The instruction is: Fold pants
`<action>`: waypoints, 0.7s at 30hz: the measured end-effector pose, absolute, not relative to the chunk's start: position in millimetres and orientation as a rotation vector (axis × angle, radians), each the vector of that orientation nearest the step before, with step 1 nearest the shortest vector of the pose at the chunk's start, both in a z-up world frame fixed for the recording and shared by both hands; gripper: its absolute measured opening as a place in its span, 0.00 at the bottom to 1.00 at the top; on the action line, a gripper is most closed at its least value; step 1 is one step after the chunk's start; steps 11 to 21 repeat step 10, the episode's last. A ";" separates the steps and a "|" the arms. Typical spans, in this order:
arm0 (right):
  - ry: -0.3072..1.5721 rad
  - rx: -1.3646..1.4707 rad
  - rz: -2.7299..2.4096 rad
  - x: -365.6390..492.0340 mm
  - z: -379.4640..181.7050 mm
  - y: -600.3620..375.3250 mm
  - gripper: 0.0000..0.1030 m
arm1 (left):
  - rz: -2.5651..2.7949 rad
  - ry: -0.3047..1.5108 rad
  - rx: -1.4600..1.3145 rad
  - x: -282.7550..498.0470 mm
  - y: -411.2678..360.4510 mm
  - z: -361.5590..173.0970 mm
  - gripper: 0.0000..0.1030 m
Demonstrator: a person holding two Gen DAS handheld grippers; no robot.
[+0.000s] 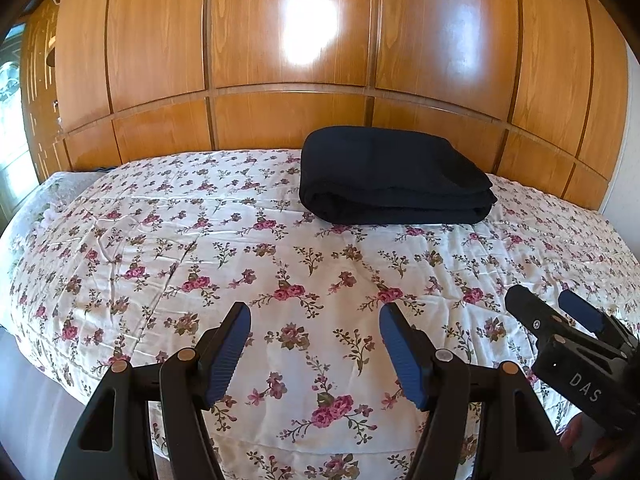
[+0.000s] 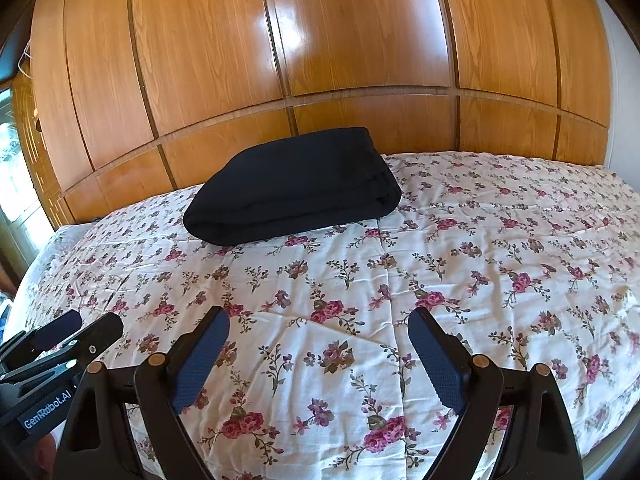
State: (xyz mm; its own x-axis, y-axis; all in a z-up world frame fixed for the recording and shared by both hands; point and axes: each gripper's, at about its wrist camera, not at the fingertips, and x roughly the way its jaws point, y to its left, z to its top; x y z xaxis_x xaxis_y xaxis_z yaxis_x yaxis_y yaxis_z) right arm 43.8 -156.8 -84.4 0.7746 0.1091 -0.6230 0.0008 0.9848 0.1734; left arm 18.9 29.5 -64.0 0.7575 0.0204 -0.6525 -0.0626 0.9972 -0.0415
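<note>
Though unreadable elsewhere, left wrist's "DAS" lettering (image 1: 586, 387).

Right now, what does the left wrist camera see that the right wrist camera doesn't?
Only the left wrist view shows the right gripper from the side, marked "DAS", at its right edge. Only the right wrist view shows the left gripper at its left edge, marked "GenRobot.AI", and more of the bed's right side. Both show the folded dark pants on the floral bedspread, the wooden wardrobe behind, and both grippers open and empty.
</note>
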 end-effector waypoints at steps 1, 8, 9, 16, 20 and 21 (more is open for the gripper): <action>0.687 0.168 0.057 44.8 -85.3 -156.8 0.89 | 0.045 0.712 -0.065 19.9 29.7 -64.4 0.66; 0.700 0.162 0.059 53.2 -89.6 -156.8 0.89 | 0.046 0.732 -0.063 27.6 29.5 -69.8 0.66; 0.701 0.163 0.058 54.6 -90.1 -156.9 0.89 | 0.045 0.736 -0.063 28.7 29.3 -70.9 0.66; 0.701 0.164 0.060 56.0 -90.7 -157.4 0.89 | 0.045 0.743 -0.062 30.8 29.1 -72.4 0.66; 0.701 0.164 0.060 56.0 -90.7 -157.4 0.89 | 0.045 0.743 -0.062 30.8 29.1 -72.4 0.66; 0.701 0.164 0.060 56.0 -90.7 -157.4 0.89 | 0.045 0.743 -0.062 30.8 29.1 -72.4 0.66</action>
